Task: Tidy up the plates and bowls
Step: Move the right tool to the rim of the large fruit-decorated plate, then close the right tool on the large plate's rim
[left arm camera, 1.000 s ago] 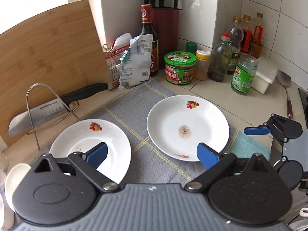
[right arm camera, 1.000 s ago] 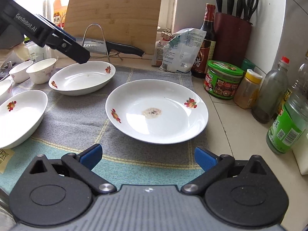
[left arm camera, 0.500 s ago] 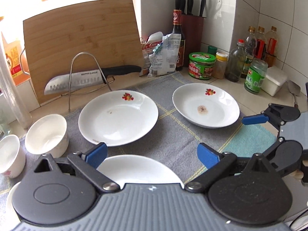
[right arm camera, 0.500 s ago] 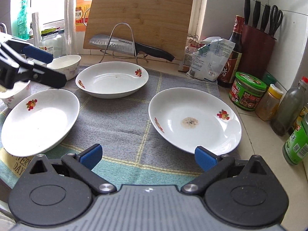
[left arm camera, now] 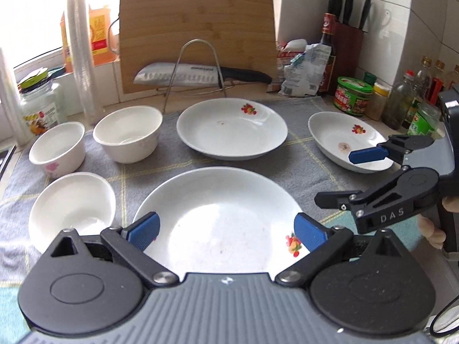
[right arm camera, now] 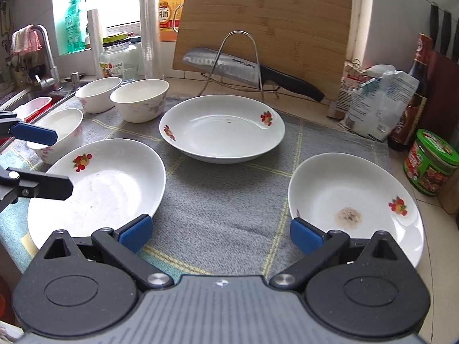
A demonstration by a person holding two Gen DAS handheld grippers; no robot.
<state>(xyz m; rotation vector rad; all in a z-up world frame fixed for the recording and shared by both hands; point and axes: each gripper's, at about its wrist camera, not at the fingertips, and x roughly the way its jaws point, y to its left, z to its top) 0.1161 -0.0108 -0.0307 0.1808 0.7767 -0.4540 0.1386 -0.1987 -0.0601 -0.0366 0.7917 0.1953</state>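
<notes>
From the left wrist camera, the left gripper [left arm camera: 226, 230] hangs wide open above the near plate [left arm camera: 223, 218], holding nothing. That plate lies on the grey cloth [left arm camera: 304, 154] at the table's front edge. Behind it, toward the back of the table, sits the middle plate [left arm camera: 231, 129], and to the right lies the stained plate [left arm camera: 341, 140], near the table's right side. Three white bowls stand on the left part of the cloth: one near the front [left arm camera: 71, 203], and two farther back, side by side [left arm camera: 56, 149] [left arm camera: 127, 133]. The right gripper [left arm camera: 344, 177] reaches in from the right, its fingers spread apart and empty, one blue pad over the stained plate. A knife [left arm camera: 198, 76] rests on a wire stand in front of a wooden cutting board [left arm camera: 195, 28] at the back edge.

From the right wrist camera, the right gripper [right arm camera: 219, 235] is open just as wide with nothing between its fingers, poised over the cloth [right arm camera: 229, 200] between the near plate [right arm camera: 97, 189] and the stained plate [right arm camera: 352, 200]. The middle plate [right arm camera: 222, 129] sits behind them. The three bowls [right arm camera: 139, 100] [right arm camera: 97, 93] [right arm camera: 60, 133] cluster at the table's back left, beside the sink. The left gripper [right arm camera: 51, 160] enters from the left edge, open over the near plate.
</notes>
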